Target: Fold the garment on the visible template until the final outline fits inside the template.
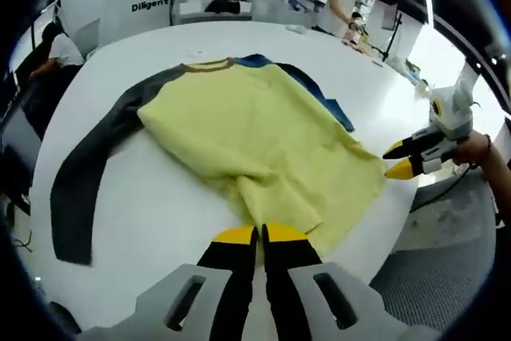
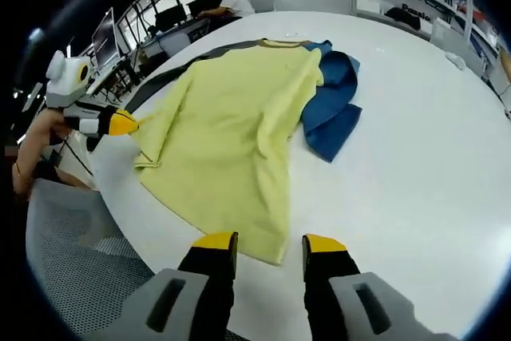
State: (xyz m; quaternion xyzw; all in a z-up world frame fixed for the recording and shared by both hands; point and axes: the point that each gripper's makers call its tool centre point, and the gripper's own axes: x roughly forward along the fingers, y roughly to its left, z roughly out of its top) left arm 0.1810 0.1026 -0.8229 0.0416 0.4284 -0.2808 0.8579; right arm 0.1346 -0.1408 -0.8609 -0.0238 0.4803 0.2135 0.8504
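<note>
Yellow garment [image 2: 231,137] on white table [image 2: 415,157] — blue sleeve [image 2: 331,109] half hidden

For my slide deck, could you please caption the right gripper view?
Open right gripper at the hem of a yellow shirt on a white table.

The garment [image 1: 255,133] has a plain pale-yellow body, a dark grey sleeve [image 1: 88,173] and a blue sleeve [image 2: 335,109], with an olive-brown neckband [image 1: 209,65]. The surface [image 1: 160,221] is white. Each tool has black jaws tipped with yellow: left tool [image 1: 259,237], right tool [image 2: 269,247].
</note>
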